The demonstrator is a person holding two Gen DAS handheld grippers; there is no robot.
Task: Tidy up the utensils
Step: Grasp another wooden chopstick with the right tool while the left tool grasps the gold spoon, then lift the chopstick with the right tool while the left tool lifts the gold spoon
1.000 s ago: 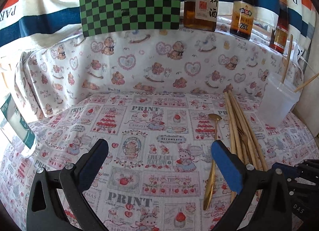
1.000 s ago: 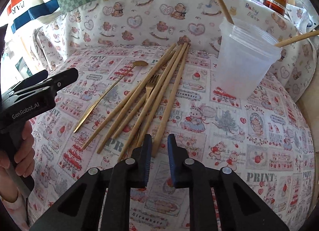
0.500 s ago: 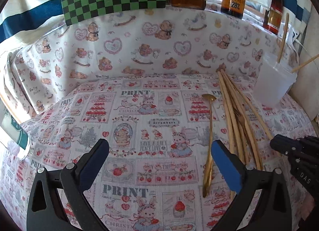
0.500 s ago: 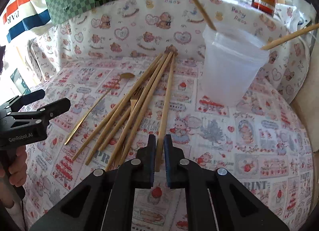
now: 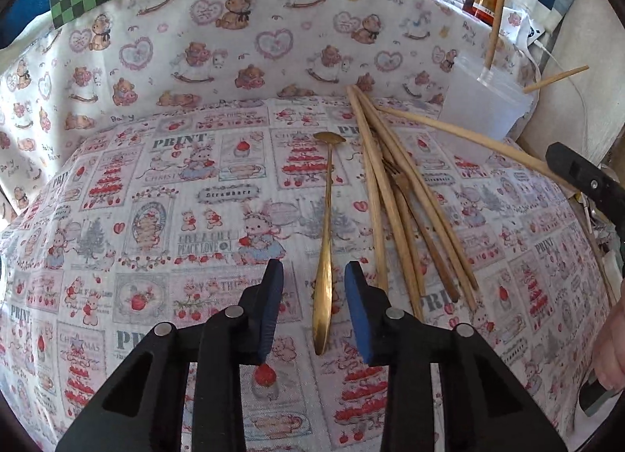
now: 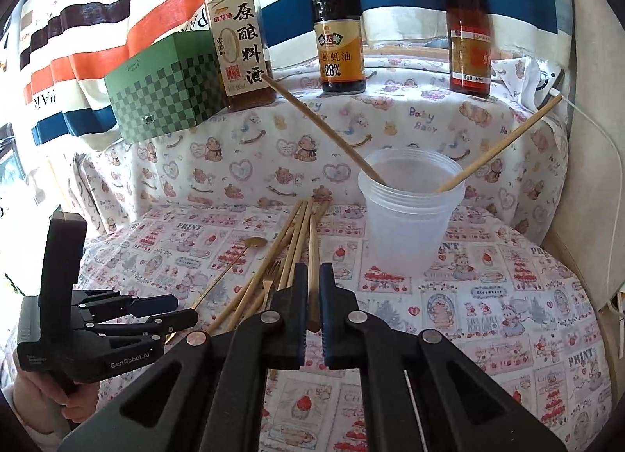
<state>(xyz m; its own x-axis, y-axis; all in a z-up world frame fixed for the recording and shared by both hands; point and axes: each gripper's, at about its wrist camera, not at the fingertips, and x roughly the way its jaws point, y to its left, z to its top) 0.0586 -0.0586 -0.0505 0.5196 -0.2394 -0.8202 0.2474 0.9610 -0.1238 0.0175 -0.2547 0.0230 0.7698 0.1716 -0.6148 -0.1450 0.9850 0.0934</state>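
A gold spoon (image 5: 327,233) lies on the printed cloth, its handle end between the fingers of my left gripper (image 5: 314,288), which is open around it and partly closed in. Several wooden chopsticks (image 5: 394,194) and a gold fork (image 5: 396,178) lie in a bundle to its right. My right gripper (image 6: 311,295) is shut on one wooden chopstick (image 6: 313,252) and holds its near end raised. That chopstick also shows in the left wrist view (image 5: 468,139), lifted off the pile. A clear plastic cup (image 6: 408,217) holds two chopsticks (image 6: 324,124).
Three sauce bottles (image 6: 338,26) and a green checkered box (image 6: 164,96) stand on the raised ledge behind the cup. The cloth-covered back wall rises just behind the utensils. A white cable (image 6: 609,163) runs down the right side.
My left gripper has moved right and forward over the spoon handle and narrowed its jaws. My right gripper has closed on a chopstick and lifted it, tilting upward towards the cup.
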